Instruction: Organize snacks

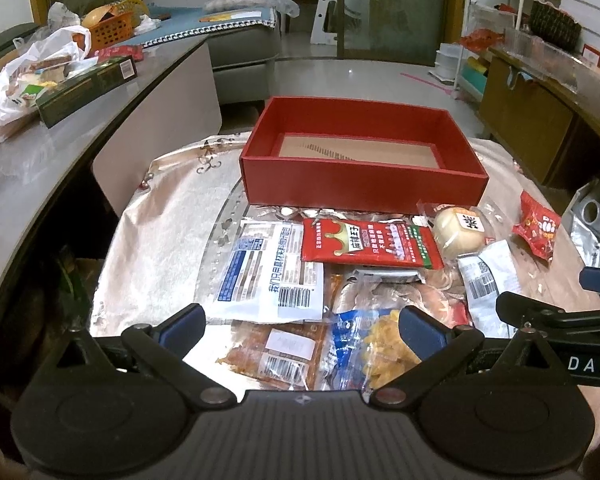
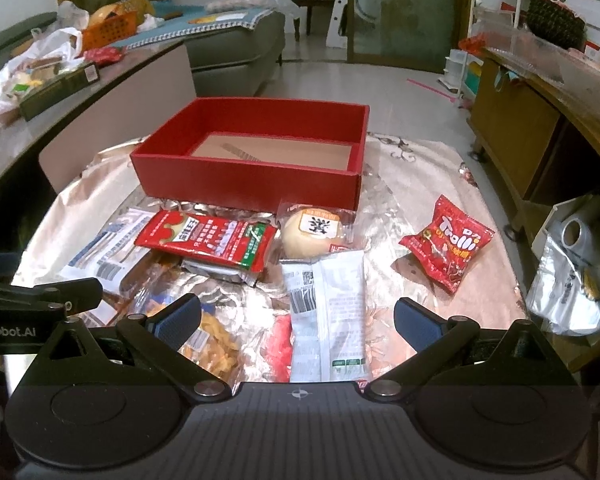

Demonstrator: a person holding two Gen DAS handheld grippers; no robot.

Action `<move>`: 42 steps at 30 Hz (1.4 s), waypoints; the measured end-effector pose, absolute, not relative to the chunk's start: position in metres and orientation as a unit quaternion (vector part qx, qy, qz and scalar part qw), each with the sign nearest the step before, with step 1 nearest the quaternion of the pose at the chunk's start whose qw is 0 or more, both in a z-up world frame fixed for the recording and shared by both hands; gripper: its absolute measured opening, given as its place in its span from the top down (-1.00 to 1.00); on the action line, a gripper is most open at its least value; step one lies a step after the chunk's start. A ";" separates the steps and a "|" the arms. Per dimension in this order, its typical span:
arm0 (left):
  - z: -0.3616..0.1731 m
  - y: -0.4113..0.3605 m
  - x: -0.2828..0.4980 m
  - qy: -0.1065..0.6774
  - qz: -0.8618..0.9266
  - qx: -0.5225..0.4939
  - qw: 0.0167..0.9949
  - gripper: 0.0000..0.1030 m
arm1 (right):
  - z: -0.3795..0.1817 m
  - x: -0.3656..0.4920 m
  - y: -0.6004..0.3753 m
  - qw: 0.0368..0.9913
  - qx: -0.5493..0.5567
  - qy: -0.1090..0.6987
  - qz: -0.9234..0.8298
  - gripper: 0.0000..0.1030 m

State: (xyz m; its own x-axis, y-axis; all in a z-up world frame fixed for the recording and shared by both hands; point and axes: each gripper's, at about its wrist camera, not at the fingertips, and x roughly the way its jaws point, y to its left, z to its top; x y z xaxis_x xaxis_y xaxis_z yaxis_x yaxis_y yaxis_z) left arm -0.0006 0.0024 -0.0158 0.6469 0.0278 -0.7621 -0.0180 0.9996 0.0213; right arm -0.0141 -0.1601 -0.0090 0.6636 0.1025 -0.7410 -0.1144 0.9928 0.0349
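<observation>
An empty red box (image 1: 356,186) (image 2: 236,184) stands at the far side of a small cloth-covered table. Snack packs lie in front of it: a red packet (image 1: 370,246) (image 2: 208,242), a white and blue packet (image 1: 268,276), a wrapped round bun (image 1: 460,228) (image 2: 314,234), a red Trolli bag (image 1: 538,230) (image 2: 446,242), a white packet (image 2: 326,316) (image 1: 486,280), a bag of yellow snacks (image 1: 374,350) (image 2: 216,346). My left gripper (image 1: 302,326) is open above the near packs, holding nothing. My right gripper (image 2: 296,318) is open above the white packet, holding nothing.
A long grey counter (image 1: 60,148) on the left carries a plastic bag, a dark green box (image 1: 84,90) and an orange basket. A wooden cabinet (image 2: 516,136) stands at the right. A silvery bag (image 2: 568,280) sits by the table's right edge.
</observation>
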 end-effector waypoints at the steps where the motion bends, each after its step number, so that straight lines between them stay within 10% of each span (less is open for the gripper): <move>1: -0.016 0.003 -0.001 0.420 0.012 0.006 0.907 -0.91 | -0.009 -0.014 -0.160 0.912 -0.008 0.407 0.060 -1.00; 42: -0.028 0.056 0.005 0.468 0.040 -0.055 0.881 -0.91 | -0.047 0.018 -0.099 0.831 -0.129 0.482 0.245 -1.00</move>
